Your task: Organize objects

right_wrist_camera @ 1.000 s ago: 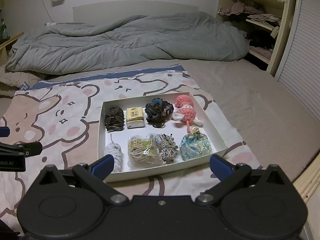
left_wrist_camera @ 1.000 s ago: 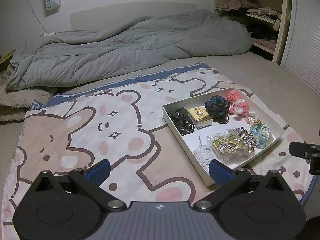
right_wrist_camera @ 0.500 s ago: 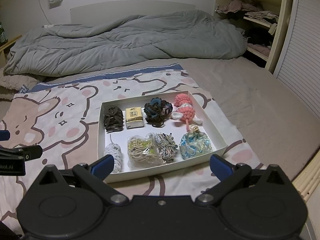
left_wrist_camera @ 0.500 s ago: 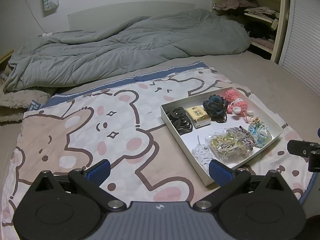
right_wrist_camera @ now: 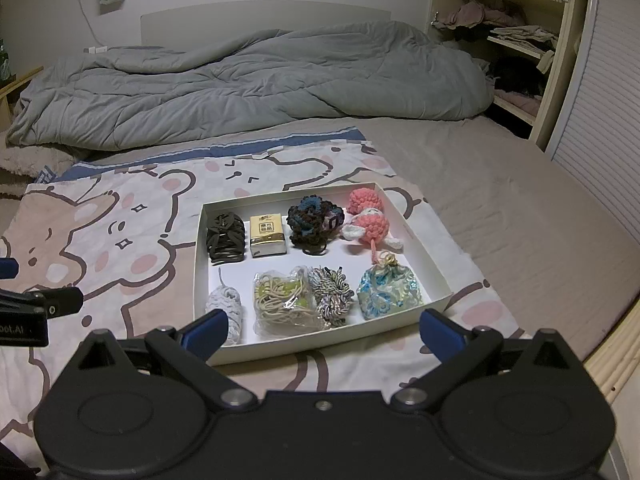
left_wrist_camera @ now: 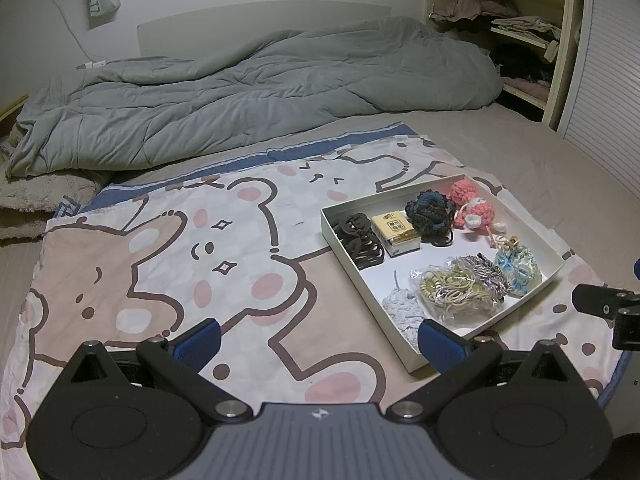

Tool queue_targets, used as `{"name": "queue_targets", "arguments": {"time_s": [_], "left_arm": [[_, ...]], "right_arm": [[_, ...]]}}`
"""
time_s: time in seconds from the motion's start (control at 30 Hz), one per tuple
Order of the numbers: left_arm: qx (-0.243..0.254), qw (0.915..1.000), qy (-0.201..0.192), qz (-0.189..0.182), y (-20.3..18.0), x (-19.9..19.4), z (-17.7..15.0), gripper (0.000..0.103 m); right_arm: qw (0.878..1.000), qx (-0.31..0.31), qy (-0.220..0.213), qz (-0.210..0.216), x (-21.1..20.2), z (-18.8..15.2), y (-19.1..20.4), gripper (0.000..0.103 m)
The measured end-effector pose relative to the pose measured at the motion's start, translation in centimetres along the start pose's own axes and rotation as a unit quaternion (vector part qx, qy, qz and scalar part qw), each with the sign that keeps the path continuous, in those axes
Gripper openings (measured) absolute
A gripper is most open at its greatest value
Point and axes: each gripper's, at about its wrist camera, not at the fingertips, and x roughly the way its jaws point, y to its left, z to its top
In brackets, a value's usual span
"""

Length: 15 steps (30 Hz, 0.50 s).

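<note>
tray (right_wrist_camera: 430, 258): we see it on the bear blanket (left_wrist_camera: 168, 264), holding hair ties, gold box (right_wrist_camera: 267, 235), yarn bits, pouch (right_wrist_camera: 388, 293)
left gripper (left_wrist_camera: 318, 342): released, empty, near tray's left corner
right gripper (right_wrist_camera: 323, 330): released, empty, over tray's near edge

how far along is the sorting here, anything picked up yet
Done: eight small items already sit in two rows inside the white tray, including the gold box. In hand: nothing; the left gripper and right gripper are both open and empty. Left: unclear.
</note>
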Motion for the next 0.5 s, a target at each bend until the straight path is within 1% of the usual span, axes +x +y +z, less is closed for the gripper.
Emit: {"name": "queue_targets", "arguments": {"time_s": [0.5], "left_arm": [[0.002, 1.0000, 0.001, -0.004, -0.37, -0.06, -0.04, 0.103]], "right_arm": [[1.000, -0.002, 0.001, -0.001, 0.09, 0.03, -0.02, 0.103]]}}
